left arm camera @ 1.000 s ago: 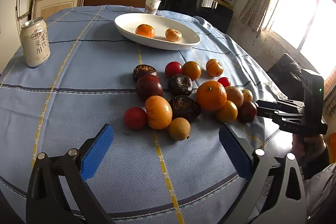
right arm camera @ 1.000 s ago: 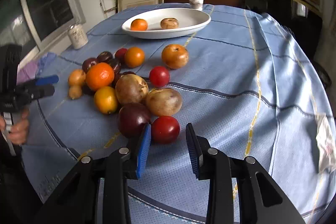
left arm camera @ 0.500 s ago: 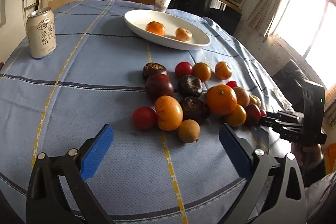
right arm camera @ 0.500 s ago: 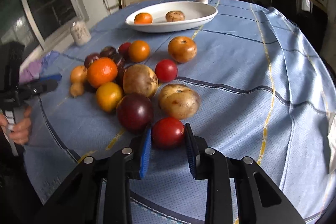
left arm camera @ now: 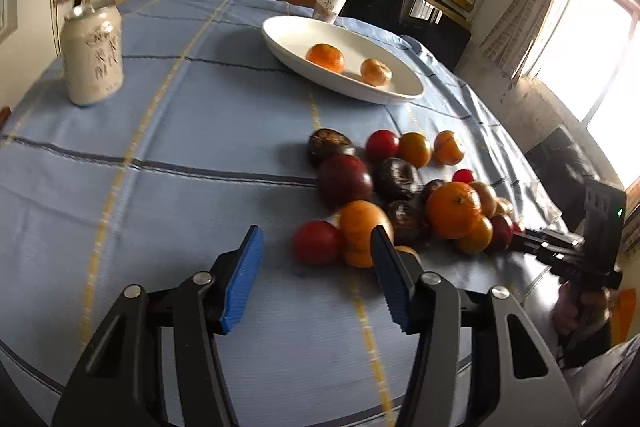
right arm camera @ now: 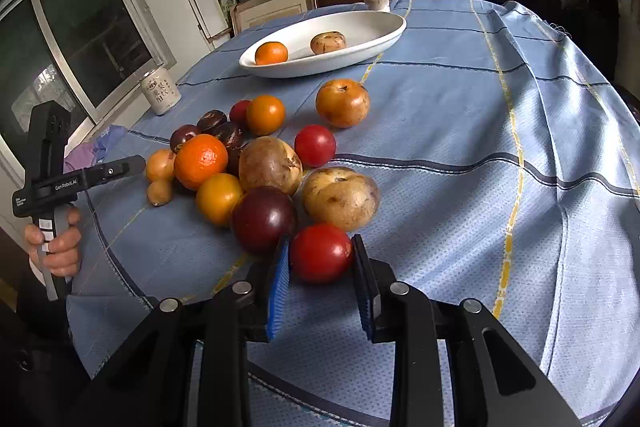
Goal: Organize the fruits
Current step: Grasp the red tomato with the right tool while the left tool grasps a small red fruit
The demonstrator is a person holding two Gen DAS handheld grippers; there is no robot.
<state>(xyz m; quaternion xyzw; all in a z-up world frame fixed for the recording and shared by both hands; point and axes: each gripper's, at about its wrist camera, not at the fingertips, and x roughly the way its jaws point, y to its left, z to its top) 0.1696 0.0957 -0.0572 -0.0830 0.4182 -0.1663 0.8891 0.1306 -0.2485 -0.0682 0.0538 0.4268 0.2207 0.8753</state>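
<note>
A pile of red, orange, brown and dark purple fruits lies on the blue tablecloth. A white oval dish at the back holds an orange and a brownish fruit. My right gripper has its blue pads on both sides of a red tomato that rests on the cloth at the pile's near edge. My left gripper is open and empty, just before a red fruit and an orange one. The left gripper also shows in the right wrist view.
A white drink can stands at the far left. A paper cup stands behind the dish. The table edge drops off at the right, near the window. Shelves and boxes fill the back wall.
My right gripper has moved forward and its pads have closed in around the red tomato. My left gripper has narrowed its jaws and swung left, closer to the pile.
</note>
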